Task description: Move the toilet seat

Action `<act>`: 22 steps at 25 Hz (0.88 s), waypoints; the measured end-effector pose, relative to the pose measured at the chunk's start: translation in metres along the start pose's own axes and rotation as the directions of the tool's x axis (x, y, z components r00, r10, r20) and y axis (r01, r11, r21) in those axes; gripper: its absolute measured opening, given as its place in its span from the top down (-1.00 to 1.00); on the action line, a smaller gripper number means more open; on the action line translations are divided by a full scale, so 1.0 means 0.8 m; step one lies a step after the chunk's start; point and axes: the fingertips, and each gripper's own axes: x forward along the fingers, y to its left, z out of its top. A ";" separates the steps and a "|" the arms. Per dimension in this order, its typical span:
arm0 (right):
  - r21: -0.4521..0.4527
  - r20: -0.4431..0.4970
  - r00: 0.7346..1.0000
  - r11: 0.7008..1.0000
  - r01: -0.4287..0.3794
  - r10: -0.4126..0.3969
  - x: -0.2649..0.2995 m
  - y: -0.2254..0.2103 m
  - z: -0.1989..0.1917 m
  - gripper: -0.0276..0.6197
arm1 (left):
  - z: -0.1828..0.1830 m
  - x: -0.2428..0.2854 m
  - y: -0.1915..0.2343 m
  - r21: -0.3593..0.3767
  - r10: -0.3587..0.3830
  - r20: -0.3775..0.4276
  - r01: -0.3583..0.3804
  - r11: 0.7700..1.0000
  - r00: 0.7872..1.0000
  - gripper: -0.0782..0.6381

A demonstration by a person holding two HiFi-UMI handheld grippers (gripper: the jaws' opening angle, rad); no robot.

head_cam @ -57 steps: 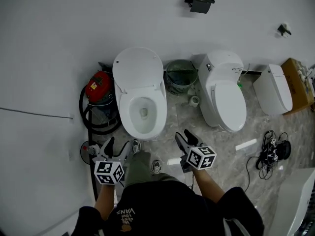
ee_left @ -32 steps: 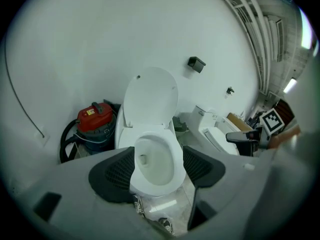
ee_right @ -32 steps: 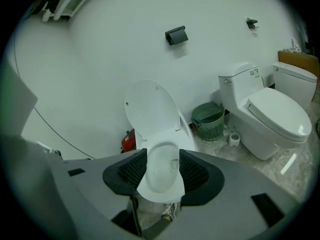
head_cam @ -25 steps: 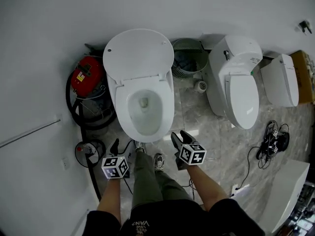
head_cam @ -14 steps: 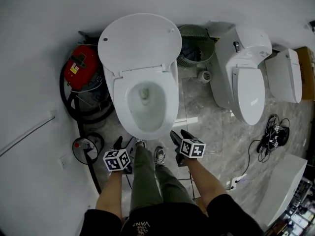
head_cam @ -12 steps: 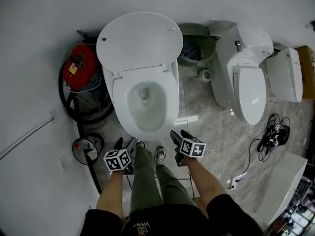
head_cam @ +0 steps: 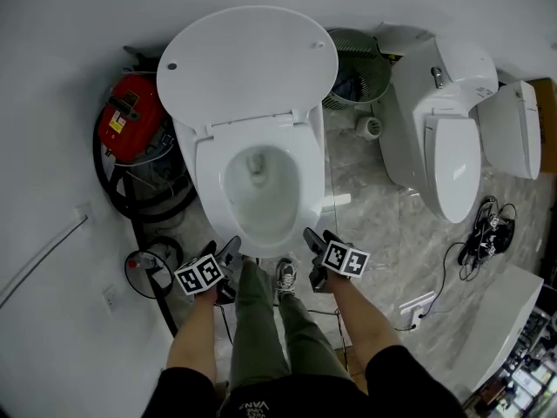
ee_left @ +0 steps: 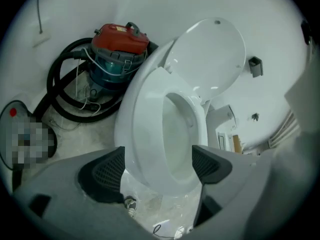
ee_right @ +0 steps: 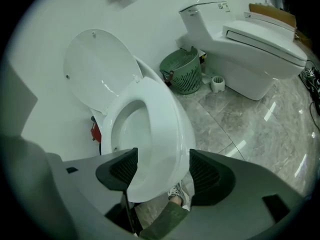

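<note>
From up here I am looking down on the toilet seat (head_cam: 207,177), which lies flat on its bowl (head_cam: 258,200) with the lid (head_cam: 248,59) tipped up against the wall at 12 o'clock. Both claws hang at the front of the bowl, pointing down and forward.

The left claw (head_cam: 230,249) sits at 7 o'clock of the bowl and the right claw (head_cam: 318,237) at 5 o'clock, with my legs and 1 shoe (head_cam: 285,275) on the floor (head_cam: 374,225) between them.

In the left gripper view the left claw (ee_left: 159,166) is released. Its jaws have just been opening and now stand wide. The front curve of the toilet seat (ee_left: 145,114) shows in the gap, and neither pad presses on it.

In the right gripper view the right claw (ee_right: 162,170) is also released, and its jaws have just been opening too. The seat's front edge (ee_right: 165,126) shows between the pads, again with no pad bearing on it.

A red vacuum cleaner (head_cam: 122,124) stands at 9 o'clock of the toilet, close to the wall, with its black hose (head_cam: 130,205) looped on the floor beside it. A green basket (head_cam: 352,59) sits at 1 o'clock. A second toilet (head_cam: 452,146) with its lid shut stands at 3 o'clock
</note>
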 end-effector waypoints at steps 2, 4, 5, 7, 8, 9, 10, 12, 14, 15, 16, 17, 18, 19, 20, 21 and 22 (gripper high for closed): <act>0.017 -0.001 1.000 1.000 0.003 -0.003 0.009 -0.003 0.002 -0.06 | 0.005 0.008 0.001 -0.022 -0.008 -0.001 0.008 1.000 1.000 -0.39; 0.027 0.000 1.000 1.000 0.009 -0.009 0.016 -0.005 0.006 -0.08 | 0.007 0.016 0.002 -0.035 -0.010 -0.002 0.010 0.999 1.000 -0.39; 0.030 -0.001 1.000 0.999 0.010 -0.010 0.020 -0.005 0.008 -0.09 | 0.007 0.020 0.002 -0.043 -0.012 -0.002 0.012 0.999 1.000 -0.39; 0.035 -0.006 1.000 0.999 0.010 -0.010 0.029 -0.003 0.010 -0.09 | 0.006 0.027 0.002 -0.054 -0.019 -0.007 0.019 0.998 1.000 -0.39; 0.036 -0.009 1.000 0.999 0.011 -0.011 0.033 -0.002 0.011 -0.10 | 0.004 0.030 0.001 -0.056 -0.023 -0.015 0.023 0.998 1.000 -0.39; 0.036 -0.012 1.000 0.999 0.012 -0.012 0.036 -0.002 0.012 -0.10 | 0.001 0.033 0.000 -0.055 -0.028 -0.023 0.026 0.998 0.999 -0.39; 0.035 -0.017 1.000 0.999 0.014 -0.014 0.040 -0.002 0.012 -0.10 | -0.002 0.036 -0.002 -0.055 -0.032 -0.032 0.030 0.998 0.999 -0.39; 0.031 -0.034 0.999 0.999 0.015 -0.014 0.046 0.000 0.010 -0.10 | -0.007 0.041 -0.003 -0.060 -0.036 -0.040 0.034 0.998 0.999 -0.40; 0.021 -0.047 0.999 1.000 0.012 -0.011 0.049 0.005 0.007 -0.08 | -0.010 0.042 -0.003 -0.085 -0.040 -0.034 0.037 0.996 0.999 -0.38; 0.018 -0.047 0.999 1.000 0.013 -0.012 0.050 0.006 0.006 -0.08 | -0.011 0.042 -0.003 -0.102 -0.042 -0.025 0.039 0.994 0.999 -0.37; 0.018 -0.044 0.999 1.000 0.016 -0.015 0.050 0.008 0.006 -0.08 | -0.010 0.041 -0.002 -0.121 -0.043 -0.015 0.041 0.992 0.999 -0.36; 0.022 -0.039 0.999 1.000 0.018 -0.017 0.051 0.009 0.006 -0.08 | -0.009 0.041 -0.002 -0.142 -0.045 -0.005 0.044 0.989 0.999 -0.35; 0.030 -0.035 0.999 0.999 0.018 -0.017 0.050 0.010 0.006 -0.10 | -0.008 0.040 -0.002 -0.165 -0.047 0.003 0.047 0.985 0.999 -0.34; 0.039 -0.032 0.999 0.999 0.015 -0.014 0.049 0.011 0.007 -0.11 | -0.008 0.039 -0.001 -0.186 -0.046 0.007 0.047 0.981 0.999 -0.33; 0.047 -0.030 1.000 0.999 0.009 -0.008 0.047 0.011 0.007 -0.12 | -0.007 0.037 0.001 -0.199 -0.043 0.005 0.044 0.979 0.999 -0.30; 0.051 -0.031 1.000 0.999 0.001 0.000 0.045 0.012 0.007 -0.11 | -0.008 0.035 0.003 -0.201 -0.038 0.001 0.038 0.979 0.999 -0.25; 0.049 -0.034 0.999 0.999 -0.008 0.010 0.043 0.014 0.008 -0.11 | -0.007 0.032 0.003 -0.194 -0.034 -0.005 0.033 0.981 0.999 -0.18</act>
